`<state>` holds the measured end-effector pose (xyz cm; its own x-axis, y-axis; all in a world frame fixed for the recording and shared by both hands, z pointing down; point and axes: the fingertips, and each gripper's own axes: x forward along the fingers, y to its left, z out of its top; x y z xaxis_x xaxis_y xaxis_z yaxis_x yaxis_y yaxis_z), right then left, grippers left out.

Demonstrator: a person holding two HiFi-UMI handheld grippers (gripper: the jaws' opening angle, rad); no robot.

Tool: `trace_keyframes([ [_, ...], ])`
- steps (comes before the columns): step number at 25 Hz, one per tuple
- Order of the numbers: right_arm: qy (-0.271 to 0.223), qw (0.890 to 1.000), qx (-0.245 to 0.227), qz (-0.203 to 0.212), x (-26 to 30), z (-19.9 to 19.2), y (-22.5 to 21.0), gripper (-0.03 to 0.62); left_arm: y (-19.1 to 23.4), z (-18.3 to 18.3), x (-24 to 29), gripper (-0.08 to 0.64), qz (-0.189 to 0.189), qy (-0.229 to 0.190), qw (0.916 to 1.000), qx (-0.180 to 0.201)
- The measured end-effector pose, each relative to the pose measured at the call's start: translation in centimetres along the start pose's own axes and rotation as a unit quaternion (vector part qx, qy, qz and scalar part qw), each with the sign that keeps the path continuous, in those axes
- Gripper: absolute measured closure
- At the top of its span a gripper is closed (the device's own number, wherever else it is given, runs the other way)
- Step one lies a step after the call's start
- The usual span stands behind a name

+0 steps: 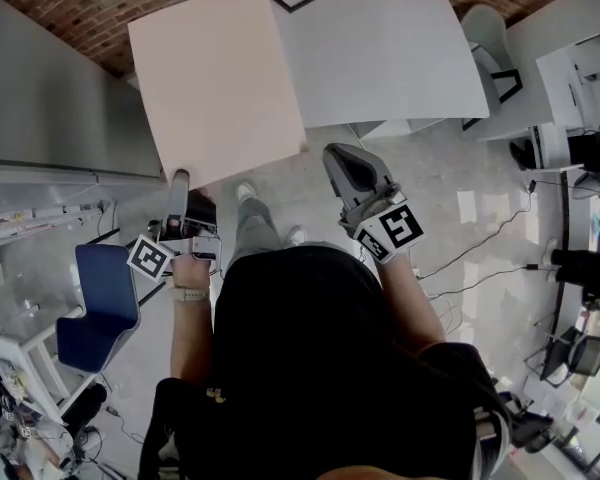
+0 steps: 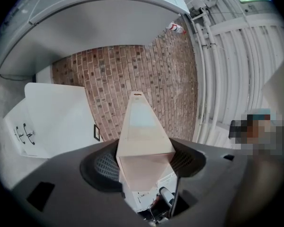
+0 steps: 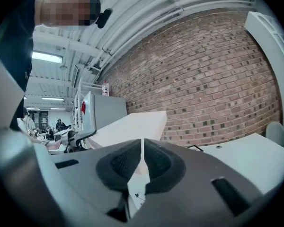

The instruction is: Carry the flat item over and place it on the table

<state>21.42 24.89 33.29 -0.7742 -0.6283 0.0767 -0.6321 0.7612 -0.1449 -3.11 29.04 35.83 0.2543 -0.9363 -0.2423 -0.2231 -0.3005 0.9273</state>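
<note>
The flat beige board (image 1: 220, 78) is gripped at its near edge by the left tongs (image 1: 180, 188), its long axis projected ahead over the white surface (image 1: 380, 58), with the right tongs (image 1: 345, 163) pinched shut, empty, alongside

Left claw (image 1: 180, 180) clamped, right claw (image 1: 336, 158) closed

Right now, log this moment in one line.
left gripper: shut on board | right gripper: shut, empty | board: carried, far end over table edge | placed: not yet
</note>
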Motion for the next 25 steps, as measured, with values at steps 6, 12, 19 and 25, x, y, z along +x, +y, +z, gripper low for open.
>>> trace_keyframes([
  [6, 0.014, 1.000, -0.003, -0.005, 4.8, -0.1, -2.9, 0.577, 3.2, 2.5, 4.7, 0.268, -0.005, 0.002, 0.9999, -0.010],
  [12, 0.034, 0.999, -0.003, -0.017, 11.4, 0.2, -5.8, 0.578, 7.0, 6.7, 9.9, 0.268, 0.003, 0.014, 0.9998, -0.014],
  [19, 0.060, 0.998, 0.003, -0.034, 20.2, -0.3, -7.8, 0.577, 12.7, 12.3, 14.7, 0.268, 0.024, 0.034, 0.9986, -0.031],
  [25, 0.078, 0.996, 0.000, -0.049, 26.0, -1.2, -9.1, 0.577, 18.8, 15.5, 18.3, 0.268, 0.056, 0.060, 0.9958, -0.041],
])
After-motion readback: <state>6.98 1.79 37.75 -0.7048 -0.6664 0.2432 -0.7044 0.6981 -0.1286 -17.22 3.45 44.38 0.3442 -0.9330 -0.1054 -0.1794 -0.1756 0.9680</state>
